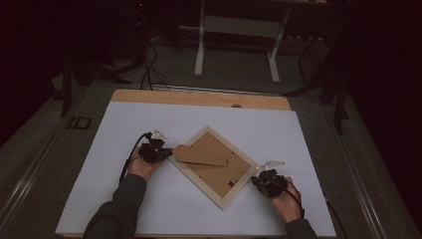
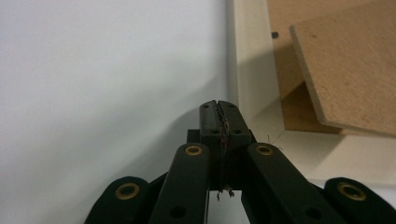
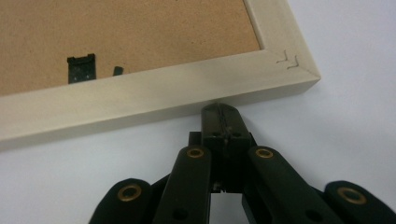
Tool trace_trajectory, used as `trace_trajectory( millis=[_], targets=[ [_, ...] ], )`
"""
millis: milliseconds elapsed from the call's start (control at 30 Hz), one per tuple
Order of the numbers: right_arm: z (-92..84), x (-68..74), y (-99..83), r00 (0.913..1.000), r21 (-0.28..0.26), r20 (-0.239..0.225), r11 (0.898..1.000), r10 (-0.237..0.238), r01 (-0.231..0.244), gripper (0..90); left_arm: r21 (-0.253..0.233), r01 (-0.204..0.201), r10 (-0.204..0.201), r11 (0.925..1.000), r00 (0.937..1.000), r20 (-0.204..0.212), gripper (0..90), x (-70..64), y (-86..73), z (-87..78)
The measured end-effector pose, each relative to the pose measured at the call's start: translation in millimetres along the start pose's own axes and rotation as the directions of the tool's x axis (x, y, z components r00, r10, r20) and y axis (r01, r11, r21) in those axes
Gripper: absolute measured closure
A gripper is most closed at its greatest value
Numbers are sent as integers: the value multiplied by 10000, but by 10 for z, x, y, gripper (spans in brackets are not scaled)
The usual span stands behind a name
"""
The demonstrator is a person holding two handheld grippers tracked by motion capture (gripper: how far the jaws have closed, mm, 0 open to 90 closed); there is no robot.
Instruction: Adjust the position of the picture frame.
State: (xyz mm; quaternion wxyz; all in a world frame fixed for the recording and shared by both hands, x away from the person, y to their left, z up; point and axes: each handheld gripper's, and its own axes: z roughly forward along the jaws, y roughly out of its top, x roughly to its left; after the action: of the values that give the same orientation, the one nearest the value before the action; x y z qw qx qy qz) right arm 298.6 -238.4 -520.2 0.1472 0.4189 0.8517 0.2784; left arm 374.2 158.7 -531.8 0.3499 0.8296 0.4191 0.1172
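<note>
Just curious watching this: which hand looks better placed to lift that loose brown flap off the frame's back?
Probably the left gripper: its shut jaws sit beside the raised flap; the right gripper is at the frame's far corner.

Two black grippers are seen, the left gripper (image 1: 158, 151) and the right gripper (image 1: 265, 180), each topped by a pale grey three-cornered plate. A black cable is looped from each back along the wrist. Dark grey-green long sleeves (image 1: 119, 209) are worn on both forearms. In the left gripper view, flat black link bars are pinned with brass-ringed rivets, and frayed threads are caught along the seam between the jaw pads. The same brass rivets and small dark screw holes are shown in the right gripper view.
</note>
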Motion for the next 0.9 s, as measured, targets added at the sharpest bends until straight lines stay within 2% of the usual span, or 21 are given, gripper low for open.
trace_trajectory(
  millis=[100,233,533,733,900],
  targets=[
    [28,-12,42,10000,25,50,10000,-31,31,900,55,-124,124,9999,9999,-66,900,-32,-42,-42],
    [72,-25,99,10000,26,94,10000,-20,20,900,-25,-1,1,10000,10000,-35,900,-42,-106,-87],
    [138,-43,189,9999,37,107,10000,64,-65,900,-158,443,-443,9989,9990,-1,900,-75,-211,-158],
    [177,-38,242,9998,50,165,10000,83,-84,900,-272,879,-880,9958,9961,-1,900,-98,-275,-196],
    [197,-12,268,9997,40,214,10000,90,-91,900,-333,1008,-1009,9943,9949,-9,900,-107,-310,-218]
  ],
)
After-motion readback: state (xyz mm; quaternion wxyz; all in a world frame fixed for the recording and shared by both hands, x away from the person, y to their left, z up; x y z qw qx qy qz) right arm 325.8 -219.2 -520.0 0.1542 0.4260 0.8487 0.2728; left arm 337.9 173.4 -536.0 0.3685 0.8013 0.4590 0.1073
